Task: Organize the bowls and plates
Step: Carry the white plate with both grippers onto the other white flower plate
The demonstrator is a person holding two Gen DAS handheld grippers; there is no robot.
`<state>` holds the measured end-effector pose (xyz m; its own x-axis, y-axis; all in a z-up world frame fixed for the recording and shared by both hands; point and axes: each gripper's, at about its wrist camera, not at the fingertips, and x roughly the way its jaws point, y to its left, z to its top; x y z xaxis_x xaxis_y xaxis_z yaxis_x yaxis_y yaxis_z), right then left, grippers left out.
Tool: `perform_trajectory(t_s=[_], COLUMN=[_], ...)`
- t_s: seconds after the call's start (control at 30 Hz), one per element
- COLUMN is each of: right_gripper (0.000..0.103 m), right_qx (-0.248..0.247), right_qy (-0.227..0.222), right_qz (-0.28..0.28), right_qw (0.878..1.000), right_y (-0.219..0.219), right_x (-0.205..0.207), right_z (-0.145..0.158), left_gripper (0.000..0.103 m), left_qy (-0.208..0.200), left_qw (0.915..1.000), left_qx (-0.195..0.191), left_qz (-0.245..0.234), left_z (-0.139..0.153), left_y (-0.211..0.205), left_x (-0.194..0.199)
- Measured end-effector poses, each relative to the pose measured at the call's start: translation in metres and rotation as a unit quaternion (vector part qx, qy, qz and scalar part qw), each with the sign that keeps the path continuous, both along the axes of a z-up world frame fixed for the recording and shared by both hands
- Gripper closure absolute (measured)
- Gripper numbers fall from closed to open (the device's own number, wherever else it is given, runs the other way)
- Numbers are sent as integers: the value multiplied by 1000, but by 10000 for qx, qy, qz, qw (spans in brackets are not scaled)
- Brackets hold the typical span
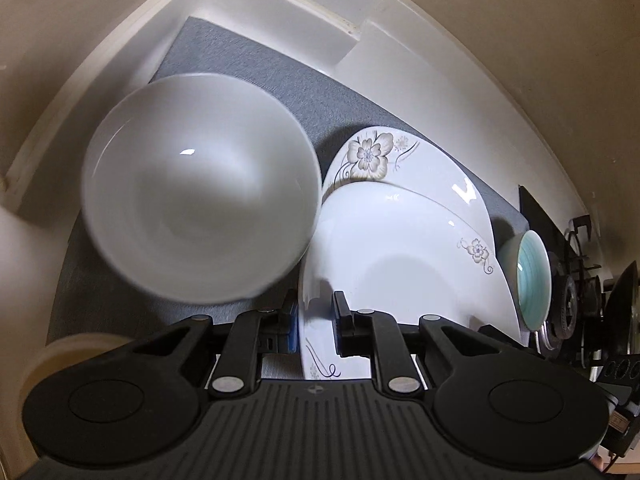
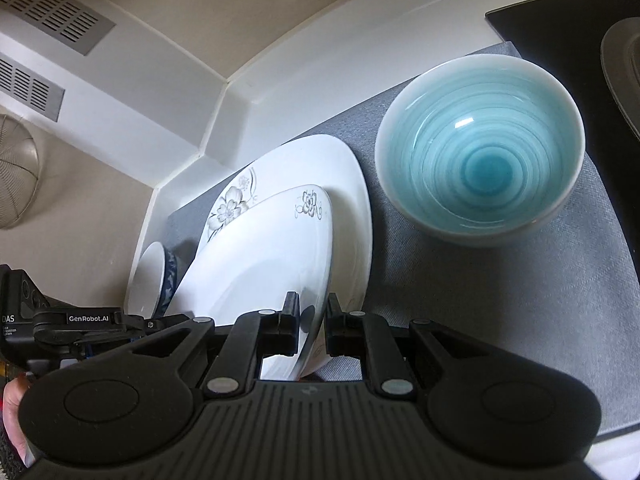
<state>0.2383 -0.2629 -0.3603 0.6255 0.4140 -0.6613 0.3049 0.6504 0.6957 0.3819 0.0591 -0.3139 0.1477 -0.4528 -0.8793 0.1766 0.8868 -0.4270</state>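
Observation:
Two white floral plates lie stacked on a grey mat. The upper plate [image 1: 400,248] also shows in the right wrist view [image 2: 272,268], over the larger lower plate [image 1: 420,164], which shows there too [image 2: 352,184]. My left gripper [image 1: 316,320] and my right gripper [image 2: 312,322] each straddle the upper plate's rim, one on each side. A white bowl [image 1: 200,188] stands left of the plates, blurred; it shows small in the right wrist view [image 2: 150,280]. A turquoise bowl [image 2: 480,164] stands right of the plates and also shows in the left wrist view [image 1: 534,280].
The grey mat [image 2: 500,300] lies on a white counter in a wall corner [image 1: 280,12]. A black stove top [image 2: 560,28] with burners [image 1: 568,304] lies to the right. A metal strainer [image 2: 16,172] hangs on the left wall.

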Motion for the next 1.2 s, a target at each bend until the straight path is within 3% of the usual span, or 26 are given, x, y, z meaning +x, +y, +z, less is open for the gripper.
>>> perform_trajectory(t_s=[0.2,0.5,0.67,0.8,0.9,1.2], right_gripper=[89,86,88,88,88,78], right_qx=[-31,-656,-654,-624,-640,-336], right_qy=[-5,-187,-249,-253,-231,71], right_qz=[-7,14,-254,-307,-231,-46], right_qw=[10000,9977,9972,9973,9974,9994], right_y=[-6,1,-1,-3,-4,-10], right_x=[7,19,18,19,21,28], right_z=[-7,0,-2,-3,-3,1], left_gripper=[84,82,82,83,90,92], left_qy=[-143,-420,183,368,440,643], left_qw=[9997,9982,9995,9978,9961,9923], left_qx=[177,405,-72,-431,-675,-859], left_qz=[40,110,251,356,358,611], left_z=[0,-1,-9,-13,-13,-21], left_y=[-12,-24,-3,14,19,24], left_x=[2,1,-5,-20,-29,-25])
